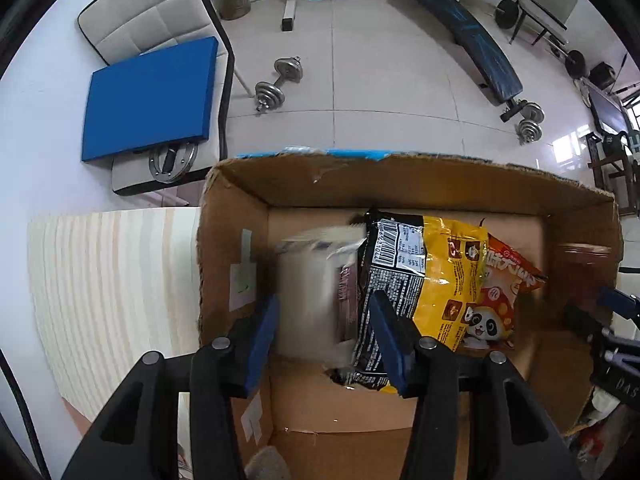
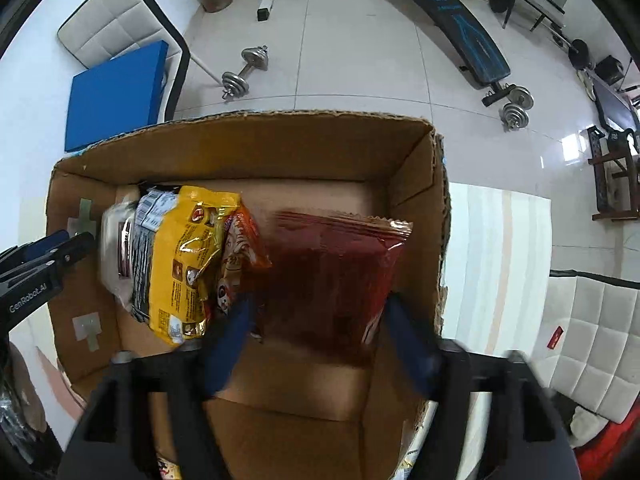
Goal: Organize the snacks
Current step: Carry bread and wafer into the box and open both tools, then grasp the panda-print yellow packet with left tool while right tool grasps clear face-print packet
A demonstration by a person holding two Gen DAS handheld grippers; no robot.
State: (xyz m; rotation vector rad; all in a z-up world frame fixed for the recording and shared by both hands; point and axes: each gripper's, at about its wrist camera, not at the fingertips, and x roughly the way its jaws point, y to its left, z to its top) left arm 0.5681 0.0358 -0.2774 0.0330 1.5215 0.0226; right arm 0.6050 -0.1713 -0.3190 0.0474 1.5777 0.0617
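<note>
Right now both your grippers hang over the box (image 2: 240,148). Your left gripper (image 1: 324,332) stands wide, its fingers either side of a blurred white pack (image 1: 308,296) without pinching it. Your right gripper (image 2: 320,328) is spread around a red pack (image 2: 332,272); grip unclear through blur. Between them, a yellow bag (image 1: 444,276) leans beside a panda pack (image 1: 500,296).

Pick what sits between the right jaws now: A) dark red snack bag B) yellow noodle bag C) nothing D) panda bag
A: in the right wrist view the dark red snack bag sits between the right gripper's jaws, over the cardboard box; the yellow bag lies further left.
</note>
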